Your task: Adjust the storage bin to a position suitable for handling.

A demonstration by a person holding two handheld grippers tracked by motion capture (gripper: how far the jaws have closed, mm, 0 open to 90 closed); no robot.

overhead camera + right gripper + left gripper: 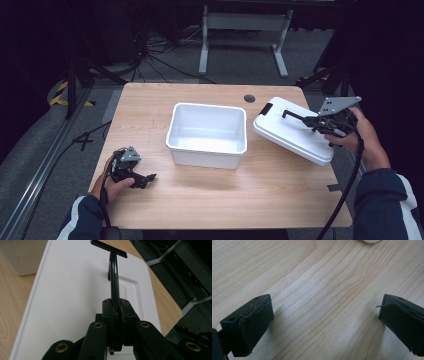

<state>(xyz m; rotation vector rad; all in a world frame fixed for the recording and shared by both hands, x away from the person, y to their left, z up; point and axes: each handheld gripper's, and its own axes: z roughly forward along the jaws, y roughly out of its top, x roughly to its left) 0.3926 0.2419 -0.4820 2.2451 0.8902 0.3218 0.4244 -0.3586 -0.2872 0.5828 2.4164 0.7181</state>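
White lid tilted, held by black handle.

A dim lab: a wooden table stands on grey carpet, black curtains closing in both sides, loose cables strewn at upper left, a white desk frame at top centre.

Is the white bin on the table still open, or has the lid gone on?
Open. The white bin shows a bare interior, and the lid hangs tilted beside it, its black handle clamped in the right tongs.
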